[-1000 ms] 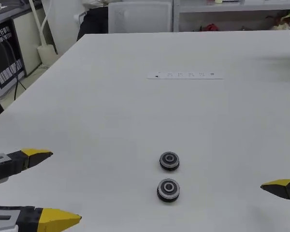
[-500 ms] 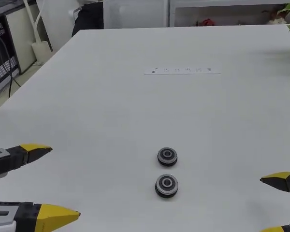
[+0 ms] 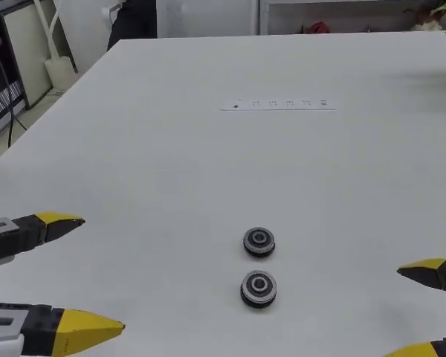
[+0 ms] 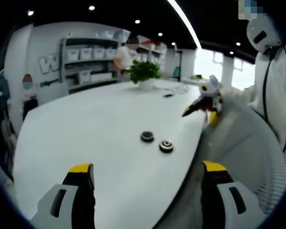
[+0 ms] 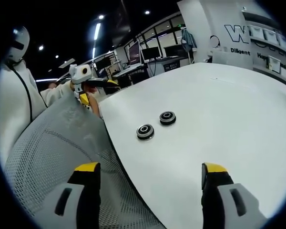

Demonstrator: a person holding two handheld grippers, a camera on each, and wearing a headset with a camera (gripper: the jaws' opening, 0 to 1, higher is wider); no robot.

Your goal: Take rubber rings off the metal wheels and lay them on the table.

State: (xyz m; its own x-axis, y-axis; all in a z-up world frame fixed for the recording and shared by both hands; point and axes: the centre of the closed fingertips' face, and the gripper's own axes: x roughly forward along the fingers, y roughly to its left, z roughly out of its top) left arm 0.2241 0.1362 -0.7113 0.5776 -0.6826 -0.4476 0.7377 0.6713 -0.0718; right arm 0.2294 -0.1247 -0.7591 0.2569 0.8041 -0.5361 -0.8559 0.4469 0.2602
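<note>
A wide white table [image 3: 171, 149] takes up most of the workroom in the head view. Past its far end, the left gripper view shows shelving with pale bins [image 4: 88, 64] and a green potted plant [image 4: 144, 72]. A pale strip with a row of small marks [image 3: 277, 104] lies flush in the tabletop toward 12 o'clock.

Two small round metal wheels lie flat on the table at about 6 o'clock from the head view's centre. Each is a silver hub with a black rubber ring [image 3: 259, 302] around it. The far wheel [image 3: 259, 242] sits at 12 o'clock of the near wheel [image 3: 259, 288], just beside it and not touching. Both rings are on their wheels.

The left gripper [image 3: 78, 274] hovers at 8 o'clock with its black, yellow-tipped jaws spread wide and nothing between them. The right gripper [image 3: 399, 311] comes in at 4 o'clock, its jaws likewise apart and empty. Both grippers are well apart from the wheels, one to either side.

In the left gripper view the wheels lie at 12 o'clock beyond the parted jaws, near the table's edge, and the other gripper is at 2 o'clock. In the right gripper view the wheels sit near the middle, close to the table's edge. The other gripper is at 10 o'clock, and a grey mesh surface [image 5: 57, 157] lies at 8 o'clock off the table.
</note>
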